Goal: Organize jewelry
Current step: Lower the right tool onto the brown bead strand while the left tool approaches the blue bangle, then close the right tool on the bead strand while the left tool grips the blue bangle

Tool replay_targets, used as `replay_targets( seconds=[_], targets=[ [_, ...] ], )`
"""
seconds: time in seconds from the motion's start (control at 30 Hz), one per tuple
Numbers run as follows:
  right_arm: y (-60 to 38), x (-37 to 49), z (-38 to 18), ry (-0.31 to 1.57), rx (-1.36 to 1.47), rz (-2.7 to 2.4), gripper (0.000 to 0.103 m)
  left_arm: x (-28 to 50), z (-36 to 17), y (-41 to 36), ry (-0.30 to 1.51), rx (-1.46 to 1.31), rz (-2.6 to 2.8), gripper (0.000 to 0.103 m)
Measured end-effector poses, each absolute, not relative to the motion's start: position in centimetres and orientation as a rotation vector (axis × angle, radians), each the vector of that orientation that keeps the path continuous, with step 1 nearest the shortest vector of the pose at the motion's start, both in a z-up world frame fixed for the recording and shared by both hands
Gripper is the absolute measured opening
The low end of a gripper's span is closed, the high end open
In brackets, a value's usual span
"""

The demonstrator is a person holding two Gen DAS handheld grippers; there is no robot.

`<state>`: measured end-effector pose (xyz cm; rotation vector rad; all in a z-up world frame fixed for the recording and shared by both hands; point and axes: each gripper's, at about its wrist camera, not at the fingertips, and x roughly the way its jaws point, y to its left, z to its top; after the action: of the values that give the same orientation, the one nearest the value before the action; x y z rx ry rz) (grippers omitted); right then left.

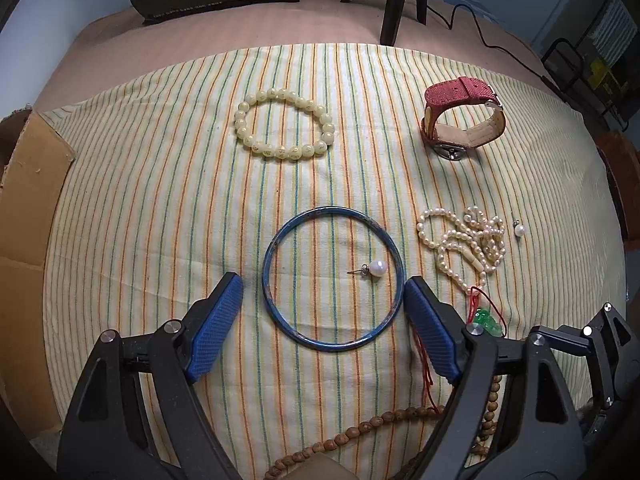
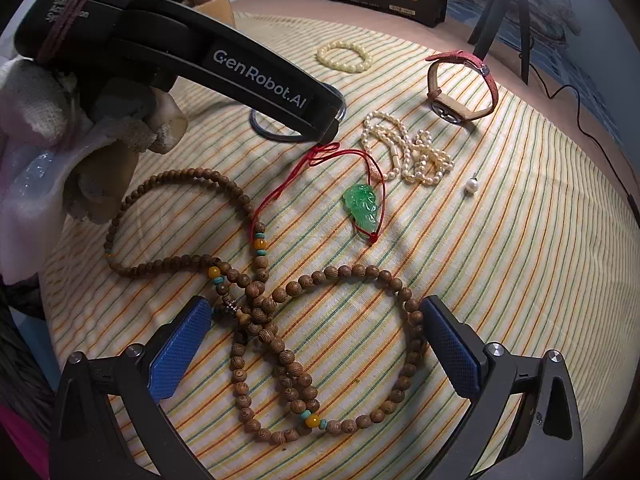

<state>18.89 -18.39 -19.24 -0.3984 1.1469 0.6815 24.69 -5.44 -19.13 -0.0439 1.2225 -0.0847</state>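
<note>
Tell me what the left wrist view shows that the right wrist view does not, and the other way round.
Only the left wrist view shows the pearl earring lying inside the blue bangle, and the whole bangle between the open jaws of the left gripper.

Only the right wrist view shows the whole wooden bead necklace, the full green jade pendant on its red cord, and the right gripper, jaws open over the beads.

Both show the yellow bead bracelet, the red-strap watch, the pearl strand, the loose pearl earring and the striped cloth.
</note>
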Motion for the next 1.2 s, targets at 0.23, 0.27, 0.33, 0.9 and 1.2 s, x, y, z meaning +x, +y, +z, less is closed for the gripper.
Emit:
replay_targets(
  seconds=[0.23,0.27,0.33,0.9,1.2],
  targets=[
    [-17.2,19.3,-19.6,1.181,-0.421,0.652,0.1,24.6,-18.9,-4.6,1.214,-0.067,-0.082,0.072],
    [-16.9,19.2,-19.6,1.18,-0.423,0.662,0.098,24.5,-18.8,-4.4,1.213,-0.068,-0.084,0.072],
    [-16.0,18.7,-19.5,1.171,-0.455,0.667,0.089,24.3,-18.8,-4.4,1.207,-0.061,-0.089,0.072],
    [-15.5,18.3,-18.0,1.154,-0.453,0.747,0.015,23.2,-16.9,-3.5,1.17,-0.131,-0.112,0.072],
    [-16.6,18.7,-14.7,1.07,-0.359,0.762,0.015,21.8,-11.9,-1.5,1.058,-0.178,-0.114,0.072]
  ],
)
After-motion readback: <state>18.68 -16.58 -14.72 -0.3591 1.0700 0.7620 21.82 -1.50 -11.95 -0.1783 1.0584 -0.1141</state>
